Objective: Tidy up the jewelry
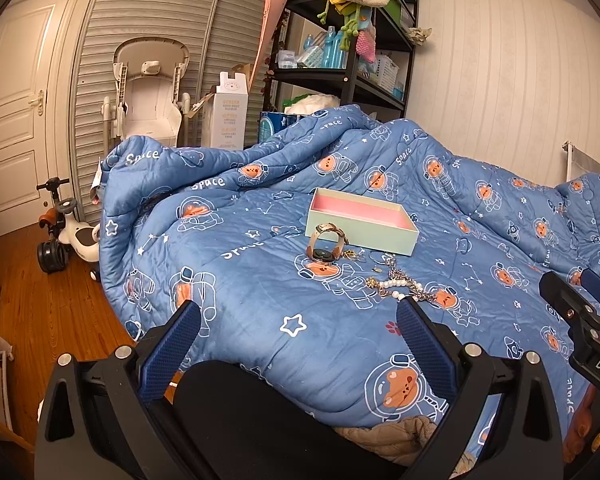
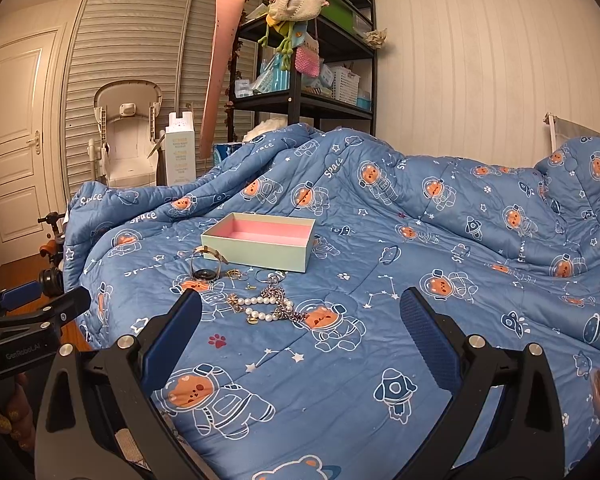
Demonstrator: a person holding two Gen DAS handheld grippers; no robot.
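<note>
A pale green box with a pink lining (image 1: 362,222) (image 2: 260,242) sits open and empty on the blue space-print quilt. In front of it lie a gold-strap watch (image 1: 326,242) (image 2: 206,264), small rings and earrings (image 1: 370,258) (image 2: 260,276), and a pearl-and-chain necklace (image 1: 400,286) (image 2: 266,306). My left gripper (image 1: 298,316) is open and empty, near the bed's front edge, short of the jewelry. My right gripper (image 2: 300,308) is open and empty, with the necklace just beyond its left finger. The right gripper also shows at the right edge of the left wrist view (image 1: 576,300).
The quilt (image 1: 260,300) (image 2: 420,280) covers the whole bed and bunches up at the back. A black shelf unit (image 1: 340,40) (image 2: 304,60) stands behind. A baby chair (image 1: 148,92), a white carton (image 1: 230,112) and a ride-on toy (image 1: 64,236) stand on the wood floor at left.
</note>
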